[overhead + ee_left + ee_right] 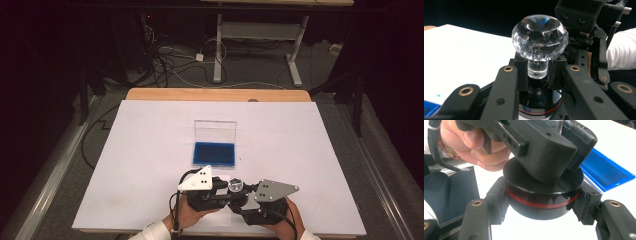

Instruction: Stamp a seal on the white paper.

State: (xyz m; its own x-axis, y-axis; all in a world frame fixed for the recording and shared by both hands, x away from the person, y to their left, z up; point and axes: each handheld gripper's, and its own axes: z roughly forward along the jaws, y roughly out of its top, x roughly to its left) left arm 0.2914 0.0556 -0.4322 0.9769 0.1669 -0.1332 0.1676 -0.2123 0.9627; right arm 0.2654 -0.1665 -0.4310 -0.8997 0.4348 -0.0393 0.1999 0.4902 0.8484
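Low in the centre of the high view, both tools meet over the near edge of the white tabletop (150,150). Left tool (226,189) comes in from lower left, right tool (246,196) from lower right, each under a grey three-cornered plate, each held by a hand with a white sleeve.

Between them: a small round black bottle (544,197) with a red band round its body and a clear faceted crystal stopper (539,37) on top. In the high view the stopper (236,185) shows as a pale glint just between the two tools.

Left tool: jaws narrow, closed on the clear neck of the stopper just below the faceted ball, at centre frame of the left gripper view. Black bottle top sits directly beneath, lower centre.

Right tool: jaws closed on the black bottle body, one pad at each side at the red band, centre of the right gripper view. Left tool's black body lies across the bottle top from upper left; the person's fingers (471,142) at upper left.

Beyond the tools, mid-frame in the high view: an open clear case (215,145) with blue lining, lid standing upright at its far side, apart from the tools.
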